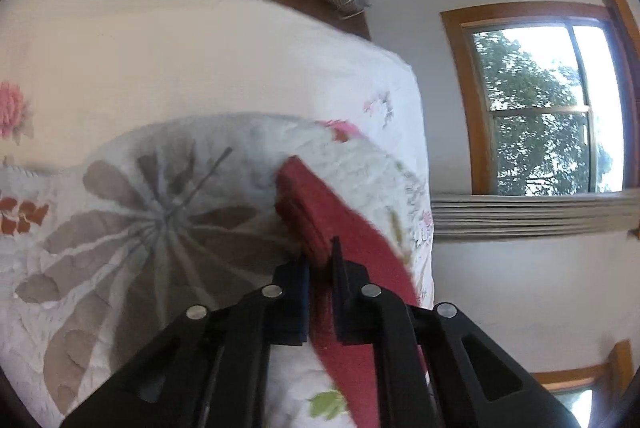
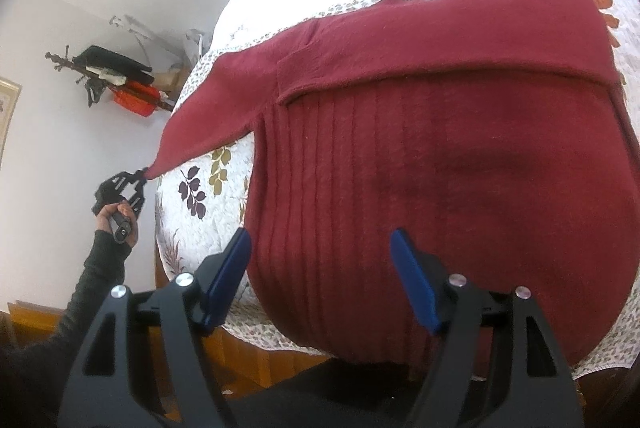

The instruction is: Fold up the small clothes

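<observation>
Your left gripper (image 1: 320,268) has its jaws nearly closed on the end of one sleeve of the dark red knitted sweater (image 2: 420,188). In the left wrist view the red fabric (image 1: 320,212) runs up between the two black fingers and ends in a folded cuff lying against the bed cover. In the right wrist view the same gripper (image 2: 141,175) shows small at the left, off the bed's side edge, with your hand (image 2: 114,214) round its handle and a dark sleeve (image 2: 96,268) behind it. The sweater sleeve stretches from there in a straight line back to the body of the garment.

The sweater lies spread over the white quilted bedspread with leaf and flower prints (image 2: 200,196). Its ribbed body covers the near part of the bed, reaching the near edge. The second sleeve is folded across the upper part of the body, lying flat on it.

Your right gripper (image 2: 322,280) hovers above the lower body of the sweater, jaws wide apart, blue pads (image 2: 412,284) showing and nothing between them. Whether the fingertips touch the knit, you cannot tell.

A wood-framed window (image 1: 540,108) is in the white wall beyond the bed's side edge.
</observation>
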